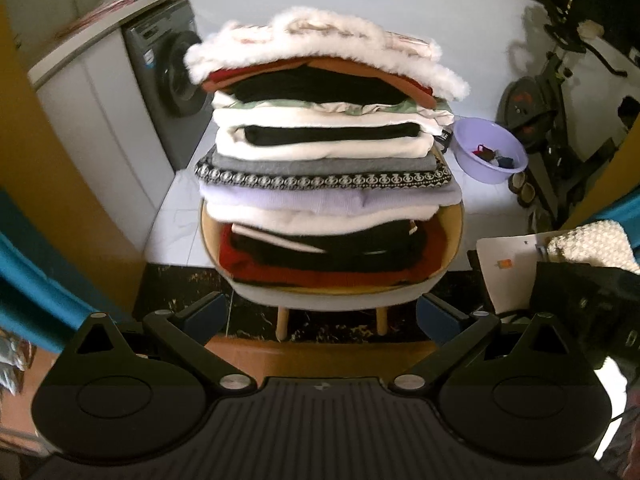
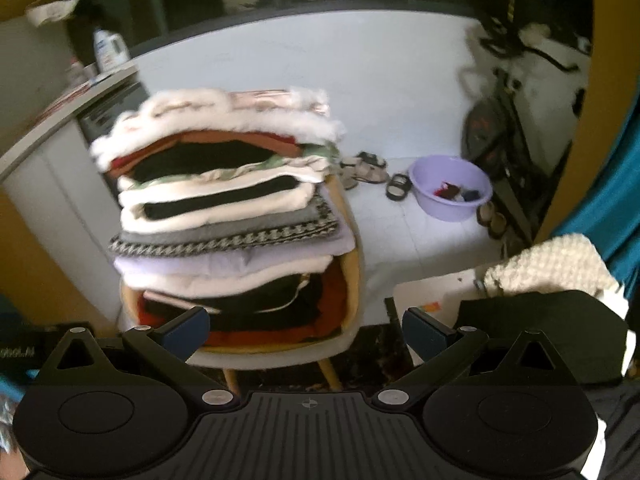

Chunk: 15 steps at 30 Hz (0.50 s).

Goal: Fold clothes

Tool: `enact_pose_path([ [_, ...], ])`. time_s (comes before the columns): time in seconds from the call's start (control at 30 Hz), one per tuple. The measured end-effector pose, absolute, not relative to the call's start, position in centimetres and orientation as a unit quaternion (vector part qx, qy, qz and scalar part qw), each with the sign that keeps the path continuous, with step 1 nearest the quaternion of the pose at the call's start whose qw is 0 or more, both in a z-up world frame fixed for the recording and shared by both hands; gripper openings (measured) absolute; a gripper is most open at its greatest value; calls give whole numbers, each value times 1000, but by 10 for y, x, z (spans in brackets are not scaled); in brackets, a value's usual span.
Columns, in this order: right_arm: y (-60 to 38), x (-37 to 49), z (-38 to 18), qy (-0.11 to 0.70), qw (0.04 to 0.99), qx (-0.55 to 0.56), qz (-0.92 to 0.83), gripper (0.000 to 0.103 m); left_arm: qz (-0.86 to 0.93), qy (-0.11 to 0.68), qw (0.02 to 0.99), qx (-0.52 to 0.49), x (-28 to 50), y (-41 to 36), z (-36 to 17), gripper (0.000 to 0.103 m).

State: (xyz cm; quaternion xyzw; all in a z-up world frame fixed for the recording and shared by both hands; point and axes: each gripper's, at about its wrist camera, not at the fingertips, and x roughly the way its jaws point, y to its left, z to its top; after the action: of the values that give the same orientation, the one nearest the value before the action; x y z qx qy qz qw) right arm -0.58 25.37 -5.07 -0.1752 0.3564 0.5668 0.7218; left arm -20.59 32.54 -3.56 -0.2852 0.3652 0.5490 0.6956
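A: Where are the clothes?

B: A tall stack [image 1: 324,160] of folded clothes sits on a chair [image 1: 332,298], straight ahead in the left wrist view and left of centre in the right one [image 2: 228,216]. A fluffy white piece [image 1: 320,46] lies on top; black, cream, grey, lilac and red layers lie under it.

A: And the 2 grippers?

B: The left gripper [image 1: 326,314] has its fingers wide apart, empty, near the chair's front. The right gripper [image 2: 306,326] is the same: fingers apart, nothing between them.

A: Anything else around?

B: A lilac basin [image 1: 490,150] sits on the floor to the right, far behind the chair, with small items inside. A washer [image 1: 168,76] stands far left. A cream knit [image 2: 548,266] lies at near right.
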Motion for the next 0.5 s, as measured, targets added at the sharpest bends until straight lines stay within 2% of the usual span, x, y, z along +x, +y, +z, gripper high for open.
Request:
enact_pose_path([
  [0.2, 236, -30, -41, 355, 722, -170, 569, 102, 548, 366, 704, -267, -222, 306, -30, 103],
  [0.5, 216, -60, -40, 393, 735, -161, 528, 102, 534, 379, 707, -268, -257, 295, -27, 103],
])
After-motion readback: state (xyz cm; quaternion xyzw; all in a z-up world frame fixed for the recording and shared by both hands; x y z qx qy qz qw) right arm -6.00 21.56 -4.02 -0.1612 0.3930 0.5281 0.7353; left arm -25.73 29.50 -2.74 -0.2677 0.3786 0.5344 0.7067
